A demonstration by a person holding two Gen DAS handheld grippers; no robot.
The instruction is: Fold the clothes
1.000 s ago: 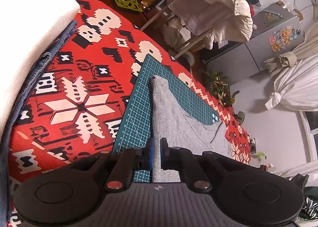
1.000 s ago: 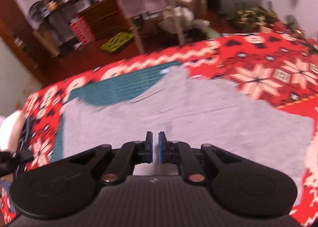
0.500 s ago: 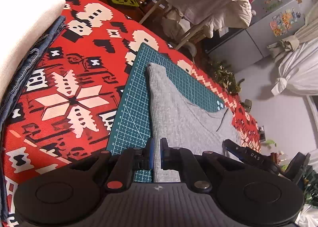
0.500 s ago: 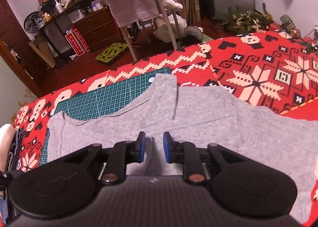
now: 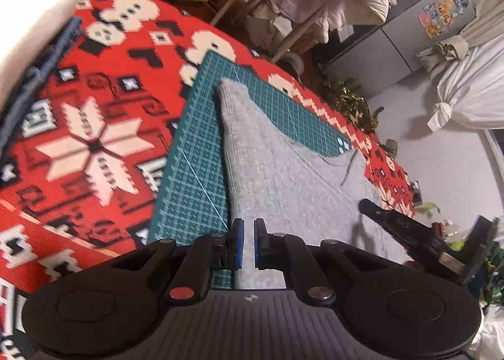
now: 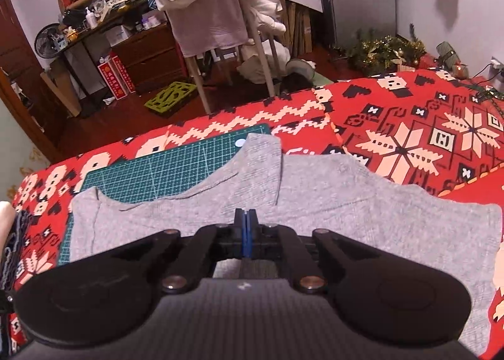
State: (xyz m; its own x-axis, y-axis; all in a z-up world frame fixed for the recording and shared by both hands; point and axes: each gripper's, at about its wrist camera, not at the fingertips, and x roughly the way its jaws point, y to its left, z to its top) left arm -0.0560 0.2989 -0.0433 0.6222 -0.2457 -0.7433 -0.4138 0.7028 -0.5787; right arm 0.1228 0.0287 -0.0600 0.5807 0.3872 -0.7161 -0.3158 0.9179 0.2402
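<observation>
Grey top (image 6: 315, 202), green gridded mat (image 5: 195, 177), red patterned blanket (image 6: 409, 127)

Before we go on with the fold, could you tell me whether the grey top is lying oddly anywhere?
The grey top lies flat but off-centre: only its strap end rests on the green cutting mat, while the rest spreads onto the red patterned cover. No tears or spills show.

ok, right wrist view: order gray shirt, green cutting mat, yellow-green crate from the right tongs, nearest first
1. gray shirt: directly under the right tongs, spread on the blanket.
2. green cutting mat: beyond the shirt, upper left.
3. yellow-green crate: on the floor past the blanket's far edge, left.
</observation>
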